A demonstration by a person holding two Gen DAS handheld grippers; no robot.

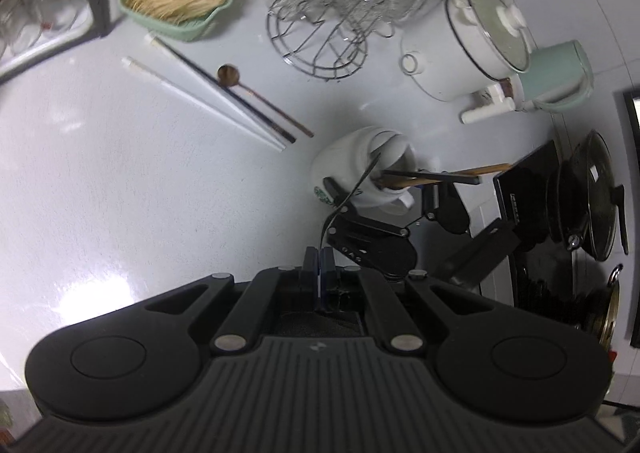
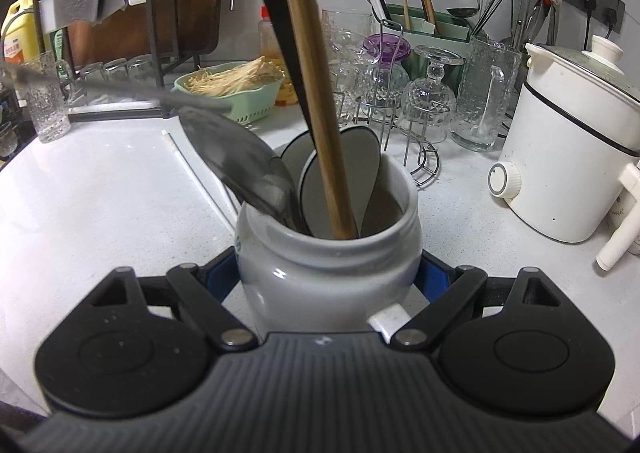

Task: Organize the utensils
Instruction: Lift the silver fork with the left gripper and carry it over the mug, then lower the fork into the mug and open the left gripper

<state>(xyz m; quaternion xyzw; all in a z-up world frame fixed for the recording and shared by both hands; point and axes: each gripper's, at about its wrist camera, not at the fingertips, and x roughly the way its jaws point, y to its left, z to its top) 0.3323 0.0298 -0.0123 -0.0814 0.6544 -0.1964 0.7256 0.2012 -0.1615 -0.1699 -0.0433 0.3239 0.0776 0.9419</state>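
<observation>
My right gripper is shut on a white ceramic mug that stands on the white counter; it also shows in the left wrist view. The mug holds a wooden-handled utensil and a black-handled one. My left gripper is shut on the handle of a metal spoon, whose bowl is tilted into the mug's mouth. White chopsticks, a dark chopstick and a small brown spoon lie on the counter left of the mug.
A green basket of noodles and a wire rack of glasses stand at the back. A white electric pot stands to the right. A green utensil holder is against the wall. A black stove with pans is beside the mug.
</observation>
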